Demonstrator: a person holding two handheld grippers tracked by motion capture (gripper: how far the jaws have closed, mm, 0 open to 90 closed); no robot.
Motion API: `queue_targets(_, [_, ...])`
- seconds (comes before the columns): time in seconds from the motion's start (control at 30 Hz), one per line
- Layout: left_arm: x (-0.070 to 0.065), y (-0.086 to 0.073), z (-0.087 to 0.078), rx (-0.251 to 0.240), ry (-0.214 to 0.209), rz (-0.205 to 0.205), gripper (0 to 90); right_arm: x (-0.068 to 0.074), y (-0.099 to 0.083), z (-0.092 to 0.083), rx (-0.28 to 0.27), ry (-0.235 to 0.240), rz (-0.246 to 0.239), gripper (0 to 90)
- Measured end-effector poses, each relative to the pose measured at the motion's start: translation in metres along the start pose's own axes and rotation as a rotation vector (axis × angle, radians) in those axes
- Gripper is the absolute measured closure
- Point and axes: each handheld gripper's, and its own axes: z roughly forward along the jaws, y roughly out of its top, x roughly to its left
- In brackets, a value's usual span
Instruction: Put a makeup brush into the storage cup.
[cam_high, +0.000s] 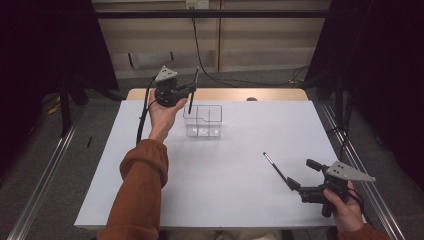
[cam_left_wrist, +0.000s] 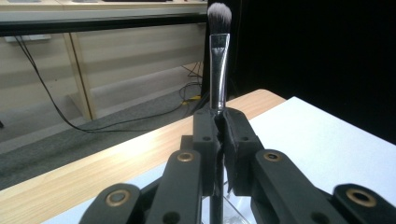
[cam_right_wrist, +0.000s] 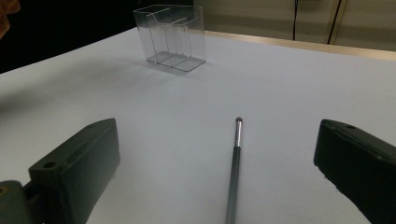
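Two makeup brushes, two tools and one clear organizer are on or over the white desk (cam_high: 220, 190).

Nearest the person, the right tool (cam_high: 299, 177) sits low at the desk's near right part, its jaws spread wide with nothing between the pads. The thin brush (cam_right_wrist: 235, 163) lies flat on the desk between them, its small tip pointing toward the clear organizer (cam_high: 203, 120), well short of it. The high view shows the right hand (cam_high: 345, 205) gripping the tool's body; the right gripper view instead gives the organizer's inner dividers, several upright compartments.

Farther off, the left hand (cam_high: 162, 115) holds the left tool (cam_high: 189, 90) just beside and above the organizer's left rear corner. Its jaws are clamped on the flat brush (cam_left_wrist: 218, 60), which stands upright, bristles up. The left gripper view shows its silver ferrule and grey-tipped bristles; in the high view the brush's lower end reaches down at the organizer's left rear rim, and I cannot tell whether it is inside.
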Motion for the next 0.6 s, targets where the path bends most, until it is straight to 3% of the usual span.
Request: queue_targets(0.6, [0.005, -0.016, 0.006, 0.029, -0.005, 0.0, 84.3, 0.0, 0.0, -0.001, 0.002, -0.001, -0.001, 0.0])
